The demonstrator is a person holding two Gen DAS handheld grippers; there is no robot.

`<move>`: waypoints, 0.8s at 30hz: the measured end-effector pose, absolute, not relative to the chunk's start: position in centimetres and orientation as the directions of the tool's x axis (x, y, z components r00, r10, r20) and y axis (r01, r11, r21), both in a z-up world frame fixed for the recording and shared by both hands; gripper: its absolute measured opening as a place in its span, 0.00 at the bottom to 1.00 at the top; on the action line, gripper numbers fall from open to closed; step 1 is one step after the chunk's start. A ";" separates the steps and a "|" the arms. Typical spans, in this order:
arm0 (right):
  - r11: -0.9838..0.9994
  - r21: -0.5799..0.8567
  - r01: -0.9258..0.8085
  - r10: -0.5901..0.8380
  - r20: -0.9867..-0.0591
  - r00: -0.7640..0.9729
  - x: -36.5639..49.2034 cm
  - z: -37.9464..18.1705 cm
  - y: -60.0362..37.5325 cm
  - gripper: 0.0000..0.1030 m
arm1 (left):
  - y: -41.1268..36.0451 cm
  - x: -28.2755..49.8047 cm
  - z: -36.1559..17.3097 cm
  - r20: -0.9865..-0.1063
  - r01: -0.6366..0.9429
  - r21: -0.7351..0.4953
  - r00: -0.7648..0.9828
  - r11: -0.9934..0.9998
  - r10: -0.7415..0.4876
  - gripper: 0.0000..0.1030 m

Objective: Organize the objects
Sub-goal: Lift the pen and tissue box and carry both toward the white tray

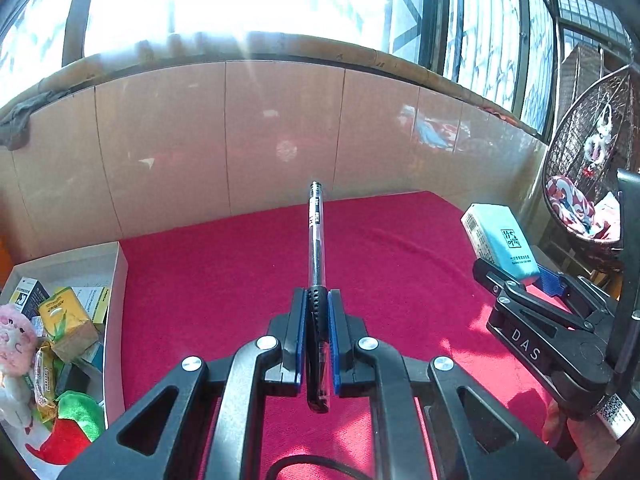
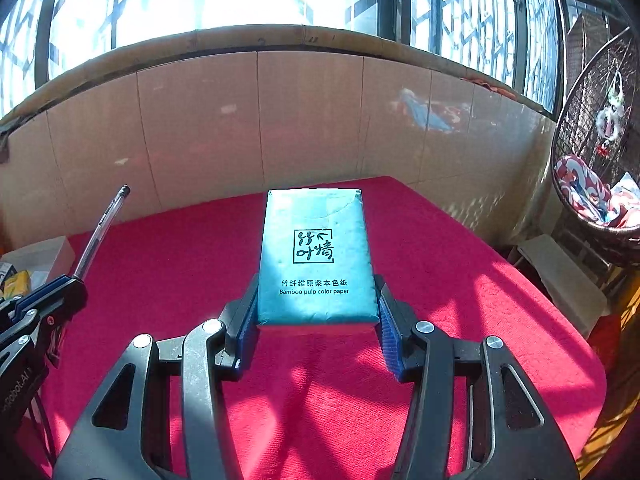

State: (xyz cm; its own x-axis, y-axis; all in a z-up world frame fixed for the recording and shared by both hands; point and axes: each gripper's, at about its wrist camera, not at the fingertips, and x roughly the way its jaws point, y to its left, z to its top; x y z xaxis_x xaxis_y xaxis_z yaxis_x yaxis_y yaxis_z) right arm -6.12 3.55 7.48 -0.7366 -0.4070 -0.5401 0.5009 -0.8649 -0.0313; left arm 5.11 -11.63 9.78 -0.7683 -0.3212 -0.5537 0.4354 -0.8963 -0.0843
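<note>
Left wrist view: left tongs (image 1: 318, 312) are clenching a clear-barrelled black pen (image 1: 316, 236) by its grip end, the long barrel sticking out ahead over the red-clothed counter (image 1: 400, 248); likely risk: it pivots or slides out. Right tongs (image 2: 318, 312) are squeezing a teal soft tissue pack (image 2: 316, 256) at its near end only; it may sag.

Strong daylight from windows (image 1: 240, 0) ahead of both claws; panes blown out to white, haze and streak flare spilling down onto tiled wall (image 1: 280, 120). Red cloth (image 2: 460, 260) right of right claw dappled with hard lattice shadows; dark shade beneath both claws. Heavy fisheye bending at edges, black vignette in corners. Near and middle parts sharp, rims soft.
</note>
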 end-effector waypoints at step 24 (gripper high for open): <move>-0.764 -0.205 0.612 -0.436 -0.535 -0.723 0.3 10.0 -2.0 0.49 | -15.1 11.6 11.9 -0.514 0.526 -0.115 -0.757 -0.843 -0.402 0.08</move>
State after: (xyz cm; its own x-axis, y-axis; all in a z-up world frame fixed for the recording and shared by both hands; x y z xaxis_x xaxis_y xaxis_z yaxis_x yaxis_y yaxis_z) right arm 0.30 -1.99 9.98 -0.7233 -0.4360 -0.5355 0.6122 -0.7635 -0.2054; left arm 11.63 -15.11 11.88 -0.7573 -0.4022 -0.5145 0.5258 -0.8428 -0.1150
